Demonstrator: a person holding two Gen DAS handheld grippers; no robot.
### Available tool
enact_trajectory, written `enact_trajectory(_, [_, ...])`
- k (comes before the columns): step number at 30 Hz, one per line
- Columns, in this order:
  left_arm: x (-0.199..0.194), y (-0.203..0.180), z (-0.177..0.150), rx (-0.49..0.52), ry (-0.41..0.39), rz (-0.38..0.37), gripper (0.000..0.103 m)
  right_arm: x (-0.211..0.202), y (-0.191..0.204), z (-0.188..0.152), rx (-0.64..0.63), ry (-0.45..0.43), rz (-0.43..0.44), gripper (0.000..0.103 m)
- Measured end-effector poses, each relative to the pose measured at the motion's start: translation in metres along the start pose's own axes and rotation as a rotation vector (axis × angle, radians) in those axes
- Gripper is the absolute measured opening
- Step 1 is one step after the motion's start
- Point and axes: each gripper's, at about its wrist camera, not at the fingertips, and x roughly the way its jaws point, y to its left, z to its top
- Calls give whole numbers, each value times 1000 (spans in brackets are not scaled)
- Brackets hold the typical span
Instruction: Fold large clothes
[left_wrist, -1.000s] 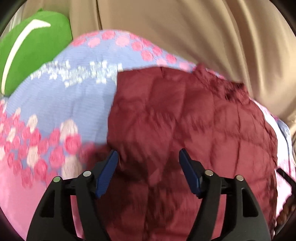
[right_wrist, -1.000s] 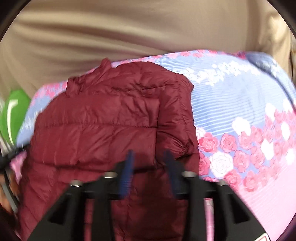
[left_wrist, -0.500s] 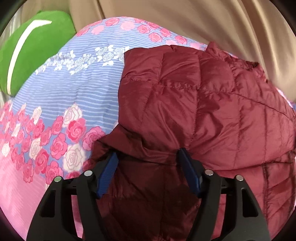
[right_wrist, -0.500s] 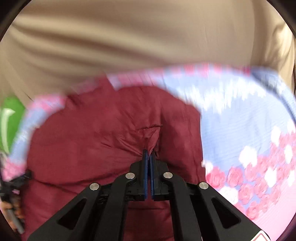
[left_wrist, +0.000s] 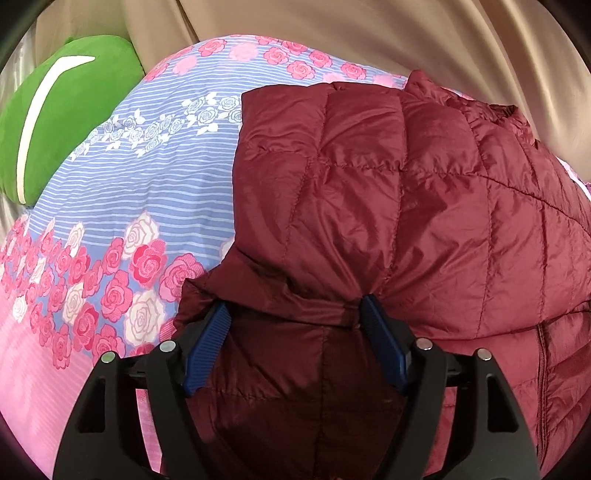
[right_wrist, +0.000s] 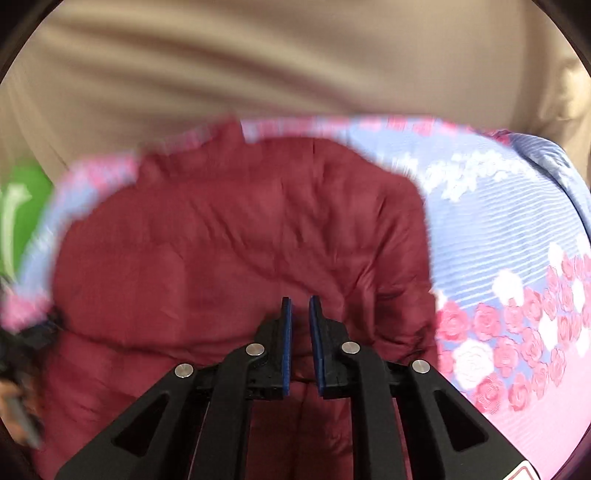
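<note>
A maroon quilted puffer jacket (left_wrist: 388, 206) lies on a flowered bedspread (left_wrist: 159, 192), its sleeves folded over the body. My left gripper (left_wrist: 295, 314) is open, its blue pads on either side of the sleeve cuff low on the jacket. In the right wrist view the jacket (right_wrist: 240, 240) is blurred. My right gripper (right_wrist: 300, 306) hovers over its lower middle with the jaws a narrow gap apart and nothing between them.
A green cushion (left_wrist: 62, 122) with a white stripe lies at the bed's far left. A beige curtain (left_wrist: 369, 33) hangs behind the bed. The bedspread (right_wrist: 517, 258) extends to the right of the jacket.
The right gripper closed on the jacket half a second ago and has now parted slightly and let the fabric go. The left gripper stayed open and moved closer to the cuff.
</note>
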Motion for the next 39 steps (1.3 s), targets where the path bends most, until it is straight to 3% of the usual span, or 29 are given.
enact_trajectory(1, [1,0,1,-1,1,-4,72,16,1,-3,-3,47,-16,10])
enact_trajectory(4, [2,1,2,-6,5,-9,74,15,-9,-6,47,52,-15,7])
enact_trajectory(7, [2,2,2,-9,5,-9,76,-20,-26,-14,130,42,33,10])
enact_trajectory(10, [-7,8,-2,-28,-7,-25,78,-81,-49,-43,141,-15,49,25])
enact_trajectory(12, [-27,16,-12,-43,-27,-44,81,-124,-70,-72,142,-34,48,41])
enact_trajectory(14, [-63,28,-30,-48,-54,-98,94,-165,-90,-110,148,-35,54,53])
enact_trajectory(17, [-116,48,-64,-39,-46,-157,96,-214,-121,-178,166,3,52,61])
enact_trajectory(19, [-140,63,-88,-42,-4,-183,97,-235,-137,-220,215,34,97,64])
enact_trajectory(22, [-167,95,-133,-96,84,-247,97,-246,-149,-268,320,71,165,67])
enact_trajectory(26, [-178,136,-193,-277,173,-321,97,-240,-146,-300,428,84,256,67])
enact_trajectory(31, [-194,145,-223,-364,138,-405,96,-230,-131,-304,468,75,337,69])
enact_trajectory(34, [-194,141,-226,-375,145,-446,81,-222,-117,-298,466,66,393,69])
enact_trajectory(36, [-193,136,-228,-363,157,-460,55,-218,-109,-295,450,61,392,66])
enact_trajectory(37, [-192,133,-228,-359,167,-474,49,-215,-103,-293,442,59,390,64])
enact_trajectory(39, [-193,128,-228,-351,170,-479,16,-212,-95,-289,432,57,399,39])
